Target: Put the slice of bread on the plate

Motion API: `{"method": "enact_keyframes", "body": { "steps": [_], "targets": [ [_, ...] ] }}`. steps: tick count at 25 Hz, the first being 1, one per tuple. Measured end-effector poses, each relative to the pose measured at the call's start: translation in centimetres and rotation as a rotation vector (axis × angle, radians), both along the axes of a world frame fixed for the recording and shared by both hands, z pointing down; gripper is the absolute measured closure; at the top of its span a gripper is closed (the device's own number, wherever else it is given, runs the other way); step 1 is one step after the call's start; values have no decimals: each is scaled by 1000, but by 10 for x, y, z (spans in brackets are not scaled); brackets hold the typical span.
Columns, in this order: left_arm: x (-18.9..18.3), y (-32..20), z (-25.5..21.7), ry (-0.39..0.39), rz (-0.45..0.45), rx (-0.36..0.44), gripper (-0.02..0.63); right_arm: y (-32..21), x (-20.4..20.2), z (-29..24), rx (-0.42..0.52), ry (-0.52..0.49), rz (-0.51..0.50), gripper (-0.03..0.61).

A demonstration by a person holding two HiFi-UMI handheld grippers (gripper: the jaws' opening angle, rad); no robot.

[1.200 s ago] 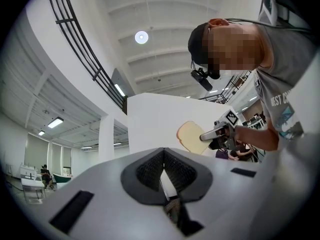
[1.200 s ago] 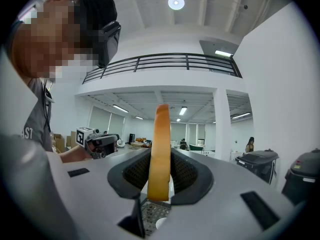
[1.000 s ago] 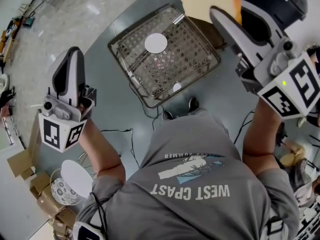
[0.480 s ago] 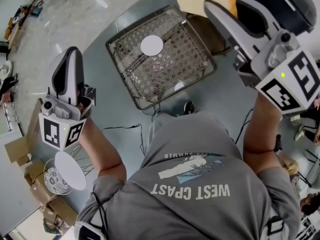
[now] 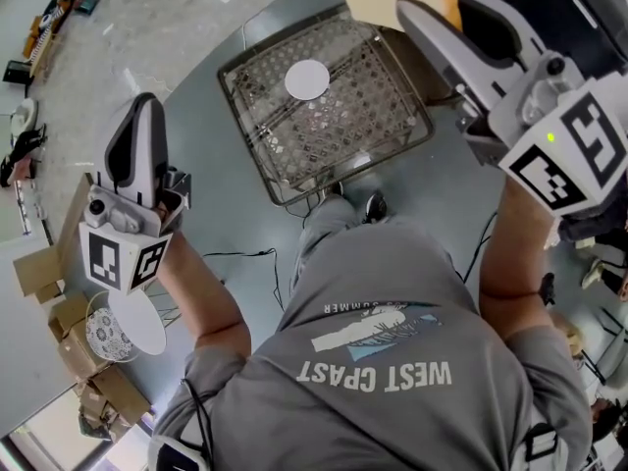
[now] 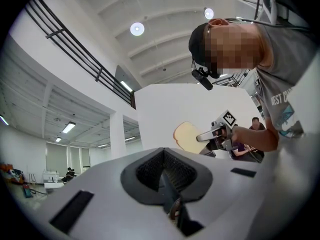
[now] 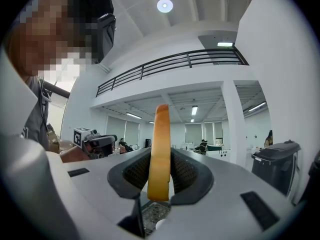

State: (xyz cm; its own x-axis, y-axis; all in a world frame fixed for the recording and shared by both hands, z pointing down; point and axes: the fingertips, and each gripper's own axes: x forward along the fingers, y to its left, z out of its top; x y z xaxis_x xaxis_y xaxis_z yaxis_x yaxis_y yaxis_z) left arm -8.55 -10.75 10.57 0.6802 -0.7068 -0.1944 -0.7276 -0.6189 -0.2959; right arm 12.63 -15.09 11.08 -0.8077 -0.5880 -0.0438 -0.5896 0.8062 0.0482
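Clamping one bread slice (image 7: 160, 149), right gripper (image 7: 161, 173)

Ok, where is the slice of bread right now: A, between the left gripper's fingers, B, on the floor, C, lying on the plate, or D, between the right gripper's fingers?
D: the right gripper view shows the slice of bread standing edge-on, pinched between the fingers of the right gripper, while the plate lies bare.

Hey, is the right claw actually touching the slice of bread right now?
Touching. The right gripper view shows the bread standing edge-on, pinched between the two pads of the right claw.
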Motion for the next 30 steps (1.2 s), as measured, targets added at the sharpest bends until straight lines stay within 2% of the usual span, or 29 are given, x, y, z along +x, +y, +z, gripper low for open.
{"method": "enact_keyframes", "body": {
  "steps": [13, 30],
  "targets": [
    [-23, -53, 3, 37, 47, -1, 606, -46, -30, 17, -49, 24, 25, 486],
    [-55, -127, 36, 38, 39, -101, 606, -126, -75, 64, -158, 37, 1, 486]
  ]
}}
